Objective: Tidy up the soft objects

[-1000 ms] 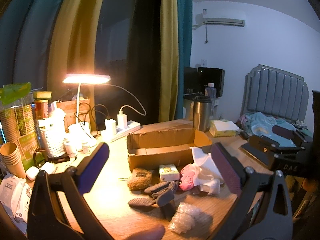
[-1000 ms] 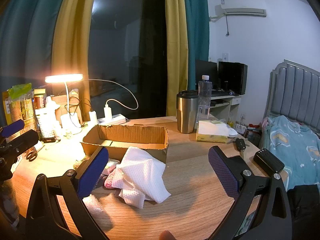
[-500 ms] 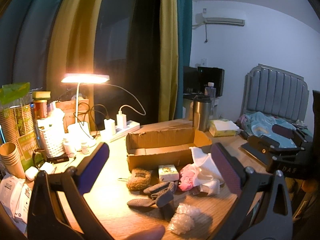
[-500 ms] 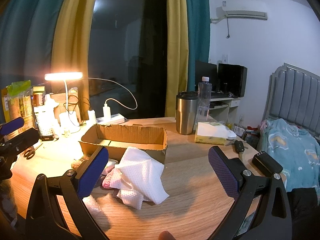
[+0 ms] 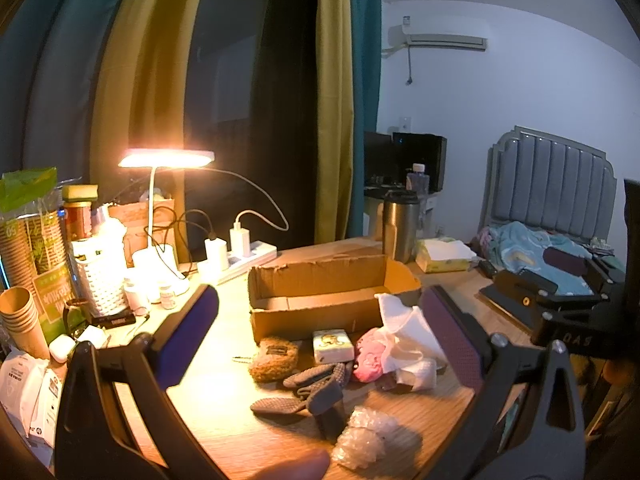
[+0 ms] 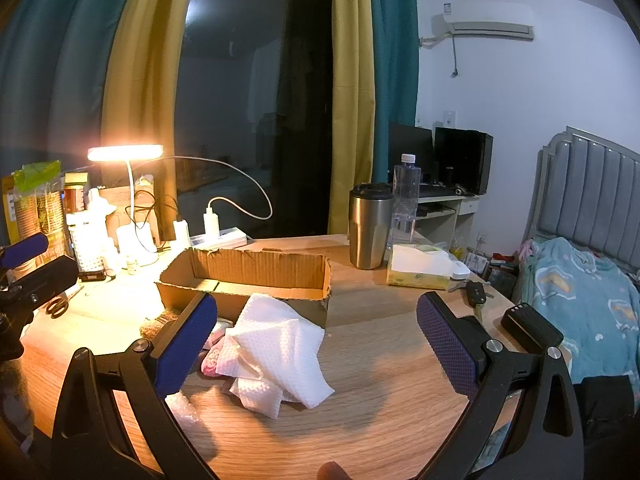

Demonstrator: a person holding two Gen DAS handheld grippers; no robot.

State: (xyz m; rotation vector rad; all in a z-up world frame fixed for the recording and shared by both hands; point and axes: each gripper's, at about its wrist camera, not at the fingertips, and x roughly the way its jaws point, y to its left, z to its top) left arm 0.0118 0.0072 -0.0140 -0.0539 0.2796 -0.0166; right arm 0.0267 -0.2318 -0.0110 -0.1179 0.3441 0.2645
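An open cardboard box lies on the wooden table, nothing visible inside. In front of it sit a brown knitted pouch, a small printed sponge block, a pink soft toy, a white textured cloth, grey knitted gloves and bubble wrap. My left gripper hovers open above the pile, holding nothing. My right gripper is open over the white cloth. Its body shows at the right of the left wrist view.
A lit desk lamp, power strip, white basket and paper cups crowd the table's left. A steel tumbler, water bottle, tissue box, car key and black device stand right. A bed lies beyond.
Both views have shifted only slightly; the right gripper has drifted a little relative to the table. Nothing was grasped or moved.
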